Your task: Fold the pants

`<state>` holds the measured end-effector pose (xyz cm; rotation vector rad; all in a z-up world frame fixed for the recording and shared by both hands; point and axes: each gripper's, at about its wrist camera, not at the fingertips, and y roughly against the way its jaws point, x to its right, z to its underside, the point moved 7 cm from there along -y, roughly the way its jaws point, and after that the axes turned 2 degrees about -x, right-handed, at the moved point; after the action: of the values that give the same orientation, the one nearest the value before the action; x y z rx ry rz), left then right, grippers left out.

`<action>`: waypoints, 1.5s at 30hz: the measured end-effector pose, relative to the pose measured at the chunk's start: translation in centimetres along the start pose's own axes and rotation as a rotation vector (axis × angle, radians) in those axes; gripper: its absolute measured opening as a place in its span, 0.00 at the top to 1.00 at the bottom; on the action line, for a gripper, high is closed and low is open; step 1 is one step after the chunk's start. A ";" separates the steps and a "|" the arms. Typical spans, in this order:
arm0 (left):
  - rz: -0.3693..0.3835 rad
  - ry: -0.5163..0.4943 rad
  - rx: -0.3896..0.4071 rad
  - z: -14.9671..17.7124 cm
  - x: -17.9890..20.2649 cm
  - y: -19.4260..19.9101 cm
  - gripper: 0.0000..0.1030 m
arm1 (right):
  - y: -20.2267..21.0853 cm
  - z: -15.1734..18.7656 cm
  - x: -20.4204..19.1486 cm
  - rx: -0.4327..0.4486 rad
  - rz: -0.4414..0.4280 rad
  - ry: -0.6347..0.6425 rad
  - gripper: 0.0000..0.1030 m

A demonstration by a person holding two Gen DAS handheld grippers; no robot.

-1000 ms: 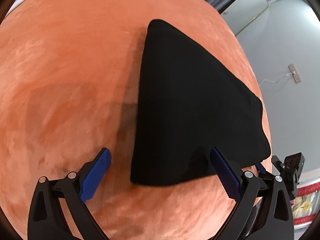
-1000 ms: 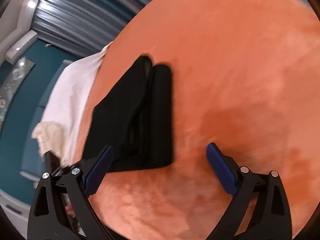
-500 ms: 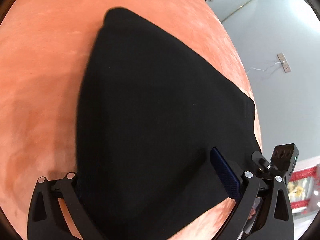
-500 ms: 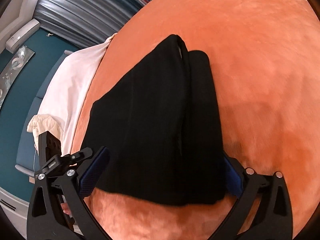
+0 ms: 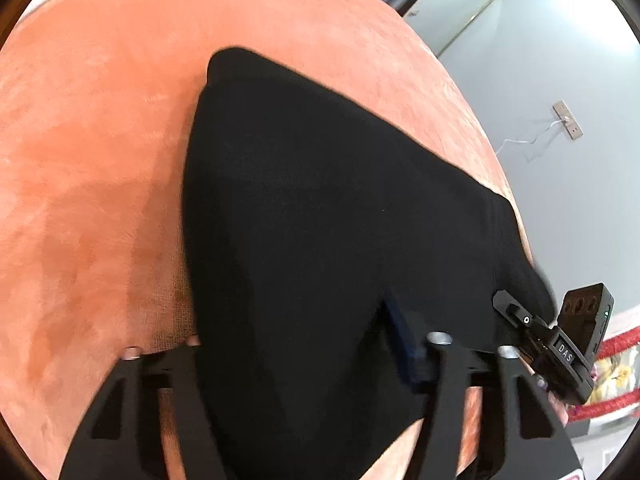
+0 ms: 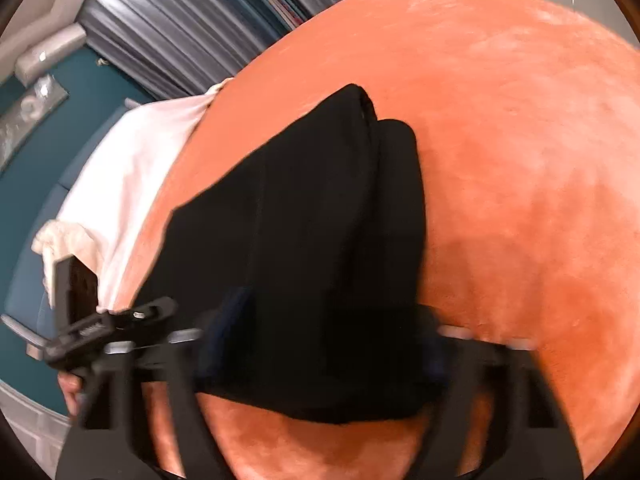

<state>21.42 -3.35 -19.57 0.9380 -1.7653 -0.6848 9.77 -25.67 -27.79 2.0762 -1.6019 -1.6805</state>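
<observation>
The black pants (image 5: 320,216) lie folded on the orange plush surface (image 5: 88,160). In the left wrist view my left gripper (image 5: 304,352) has its near edge between the fingers; the right blue pad (image 5: 404,344) presses the cloth and the left pad is hidden under it. In the right wrist view the pants (image 6: 320,240) show layered folds, and my right gripper (image 6: 324,344) straddles their near end, fingers closed in on the cloth and blurred. Each view shows the other gripper at its edge.
The orange surface's edge (image 5: 492,152) runs close on the right, with a grey wall (image 5: 560,80) beyond. A white sheet (image 6: 132,168) and a cream cloth (image 6: 64,236) lie left of the orange surface (image 6: 520,160). Grey curtains (image 6: 192,28) hang behind.
Both grippers moved forward onto the pants' near edge from open and apart. Their fingers have closed in on the cloth.
</observation>
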 end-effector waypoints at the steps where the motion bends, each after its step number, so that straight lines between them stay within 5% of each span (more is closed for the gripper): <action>1: -0.009 -0.007 0.008 -0.2 0.1 0.4 0.62 | 0.3 0.2 0.1 0.002 0.010 0.012 0.61; 6: -0.021 -0.041 0.048 -0.4 1.6 2.9 0.72 | 1.7 0.2 -1.3 0.033 -0.003 0.027 0.65; 17: -0.003 -0.028 0.013 4.0 2.6 4.7 0.72 | 5.8 4.4 -1.3 -0.001 -0.051 -0.012 0.66; 21: -0.031 0.041 -0.017 4.8 0.9 2.6 0.49 | 4.5 5.6 0.7 -0.012 -0.048 -0.075 0.60; 23: 0.005 0.070 -0.020 4.9 0.2 1.7 0.38 | 4.0 5.6 1.4 -0.015 -0.079 -0.113 0.50; 28: 0.034 0.035 0.003 4.7 1.1 0.7 0.16 | 3.3 5.8 0.9 0.007 -0.078 -0.076 0.39; 31: -0.035 0.002 0.044 4.4 1.9 0.1 0.16 | 2.7 5.9 0.2 0.022 -0.013 -0.027 0.38; 33: -0.008 0.042 0.062 4.4 1.1 0.7 0.18 | 2.8 5.8 0.5 0.034 -0.013 -0.049 0.40; 35: 0.011 0.089 0.070 4.2 0.2 1.2 0.32 | 3.0 5.7 0.9 0.042 -0.037 -0.080 0.49; 37: 0.068 0.117 0.069 4.2 -0.5 2.0 0.58 | 3.1 5.9 1.0 0.038 -0.083 -0.109 0.59; 39: 0.105 0.128 0.066 4.6 -0.7 2.8 0.66 | 3.4 6.0 0.4 0.042 -0.090 -0.102 0.63; 45: 0.100 0.072 0.083 5.9 1.5 5.7 0.70 | 6.3 6.5 -2.2 0.057 -0.123 -0.049 0.65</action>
<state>13.97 -1.36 -16.41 0.9120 -1.7750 -0.5111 1.03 -23.57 -25.36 2.2207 -1.5847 -1.7566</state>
